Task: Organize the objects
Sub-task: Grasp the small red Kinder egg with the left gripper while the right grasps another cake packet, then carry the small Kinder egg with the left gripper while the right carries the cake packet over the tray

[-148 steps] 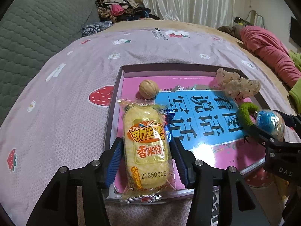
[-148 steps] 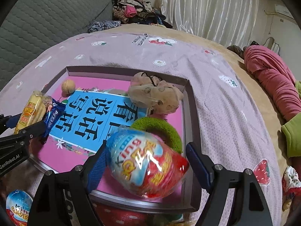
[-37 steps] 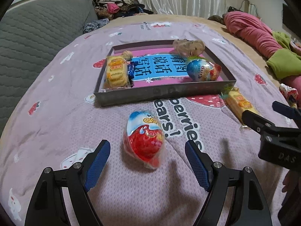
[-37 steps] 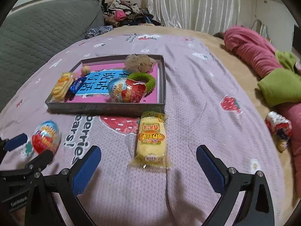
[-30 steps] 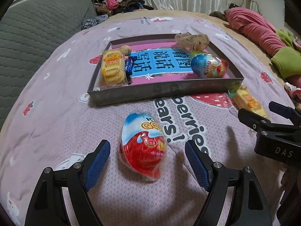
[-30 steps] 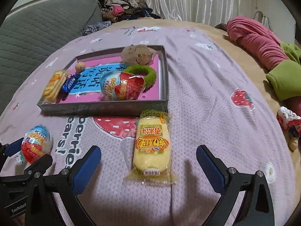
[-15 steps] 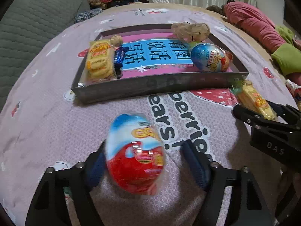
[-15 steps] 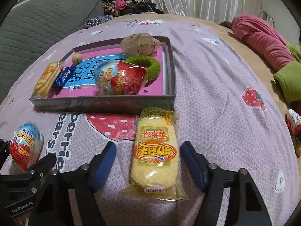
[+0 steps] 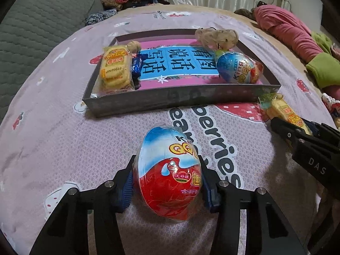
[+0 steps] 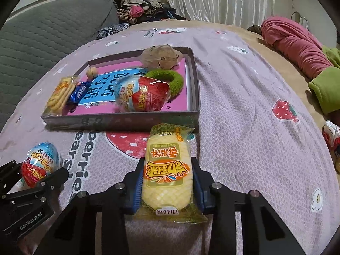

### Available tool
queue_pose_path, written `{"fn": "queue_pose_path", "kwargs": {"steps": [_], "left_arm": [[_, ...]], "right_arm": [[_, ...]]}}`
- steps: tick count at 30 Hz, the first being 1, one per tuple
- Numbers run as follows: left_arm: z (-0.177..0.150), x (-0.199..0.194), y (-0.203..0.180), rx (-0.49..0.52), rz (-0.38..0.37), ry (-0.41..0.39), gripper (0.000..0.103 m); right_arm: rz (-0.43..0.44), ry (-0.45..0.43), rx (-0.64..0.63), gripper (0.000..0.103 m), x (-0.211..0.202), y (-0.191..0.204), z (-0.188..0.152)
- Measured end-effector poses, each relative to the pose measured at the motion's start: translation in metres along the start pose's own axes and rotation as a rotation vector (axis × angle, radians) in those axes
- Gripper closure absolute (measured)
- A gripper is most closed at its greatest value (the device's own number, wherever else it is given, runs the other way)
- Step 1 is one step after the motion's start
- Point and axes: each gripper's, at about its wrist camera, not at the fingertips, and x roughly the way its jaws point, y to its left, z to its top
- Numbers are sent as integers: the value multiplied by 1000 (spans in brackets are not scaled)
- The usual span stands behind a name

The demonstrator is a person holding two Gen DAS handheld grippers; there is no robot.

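Note:
My left gripper [image 9: 169, 182] is shut on a red and blue candy egg [image 9: 169, 173] that lies on the purple bedspread in front of the grey tray [image 9: 180, 99]. My right gripper [image 10: 166, 186] is shut on a yellow rice cracker packet [image 10: 167, 170] just in front of the tray's [image 10: 119, 119] right corner. The egg also shows in the right wrist view [image 10: 40, 163]. The packet also shows in the left wrist view [image 9: 282, 110].
The tray holds a second cracker packet [image 9: 115, 65], a blue wrapped sweet [image 9: 137, 64], a walnut [image 10: 92, 72], a second candy egg [image 9: 237, 68], a green ring [image 10: 170, 78] and a beige plush [image 10: 161, 58]. Pink and green bedding [image 10: 297, 42] lies at the right.
Both grippers moved forward from open around their items and closed: the left on the candy egg, the right on the cracker packet. Earlier, each had placed an item in the tray.

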Motion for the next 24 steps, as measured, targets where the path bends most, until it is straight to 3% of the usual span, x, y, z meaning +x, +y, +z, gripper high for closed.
{"fn": "queue_pose_path", "kwargs": {"steps": [24], "left_arm": [[12,-63,19,-13,-7,-77,50]], "right_arm": [[53,-76,-52,64,-69,33,3]]}}
